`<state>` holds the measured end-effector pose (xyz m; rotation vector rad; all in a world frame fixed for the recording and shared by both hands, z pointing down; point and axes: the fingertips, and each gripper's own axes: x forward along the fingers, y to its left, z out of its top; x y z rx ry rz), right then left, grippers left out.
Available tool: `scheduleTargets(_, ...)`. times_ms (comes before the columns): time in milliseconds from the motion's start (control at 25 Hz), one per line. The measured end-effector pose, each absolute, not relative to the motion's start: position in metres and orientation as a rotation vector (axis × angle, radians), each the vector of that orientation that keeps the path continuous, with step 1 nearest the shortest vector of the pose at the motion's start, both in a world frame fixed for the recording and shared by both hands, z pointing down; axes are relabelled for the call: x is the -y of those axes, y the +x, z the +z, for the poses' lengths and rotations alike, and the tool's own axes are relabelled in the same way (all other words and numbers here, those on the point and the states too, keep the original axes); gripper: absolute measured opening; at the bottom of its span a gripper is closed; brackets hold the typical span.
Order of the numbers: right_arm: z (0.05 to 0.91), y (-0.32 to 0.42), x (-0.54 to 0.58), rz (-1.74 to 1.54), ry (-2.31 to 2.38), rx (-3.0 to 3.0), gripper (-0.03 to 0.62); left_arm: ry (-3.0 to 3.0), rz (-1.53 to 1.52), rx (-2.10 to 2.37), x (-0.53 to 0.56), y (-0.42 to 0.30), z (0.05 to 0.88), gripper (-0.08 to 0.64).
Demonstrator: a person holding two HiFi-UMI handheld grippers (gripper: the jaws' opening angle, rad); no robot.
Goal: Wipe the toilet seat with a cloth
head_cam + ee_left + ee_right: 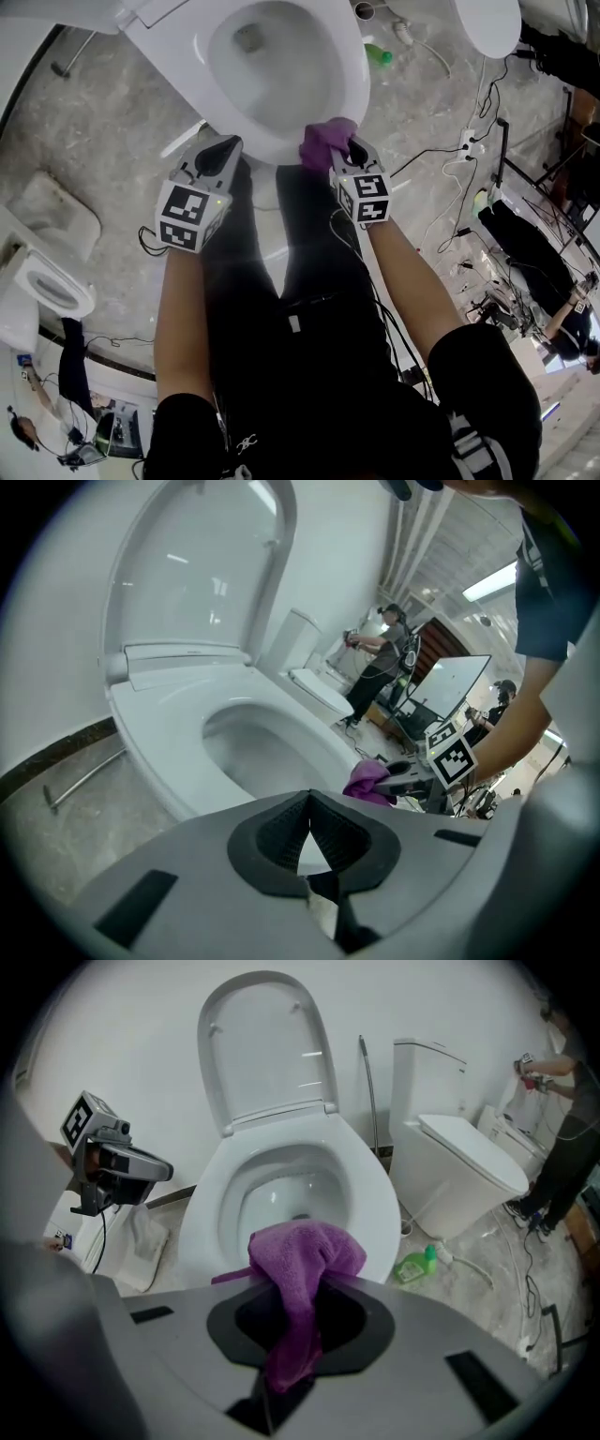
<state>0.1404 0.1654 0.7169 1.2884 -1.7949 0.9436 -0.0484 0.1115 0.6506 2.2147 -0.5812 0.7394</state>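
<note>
The white toilet seat [352, 70] rings the bowl, with its lid [267, 1044] raised against the wall. My right gripper [344, 150] is shut on a purple cloth [324, 141], which bunches out of the jaws at the seat's front right edge. In the right gripper view the cloth [300, 1255] hangs over the jaws in front of the seat [370, 1194]. My left gripper [225, 150] hovers shut and empty by the seat's front left edge; its closed tips [309, 803] point over the seat [178, 733] toward the cloth [367, 782].
A green bottle [378, 54] lies on the marble floor right of the bowl. A second toilet [459, 1166] stands to the right, another fixture [47, 272] to the left. Cables and a power strip [466, 145] trail on the floor at right. People stand farther off.
</note>
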Motion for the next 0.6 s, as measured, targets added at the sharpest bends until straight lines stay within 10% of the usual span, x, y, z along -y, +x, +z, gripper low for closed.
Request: scheduleTargets(600,0.722,-0.005,-0.149,0.937,1.086,1.889,0.061,2.173,0.66,0.651,-0.108,-0.134,0.655,0.008)
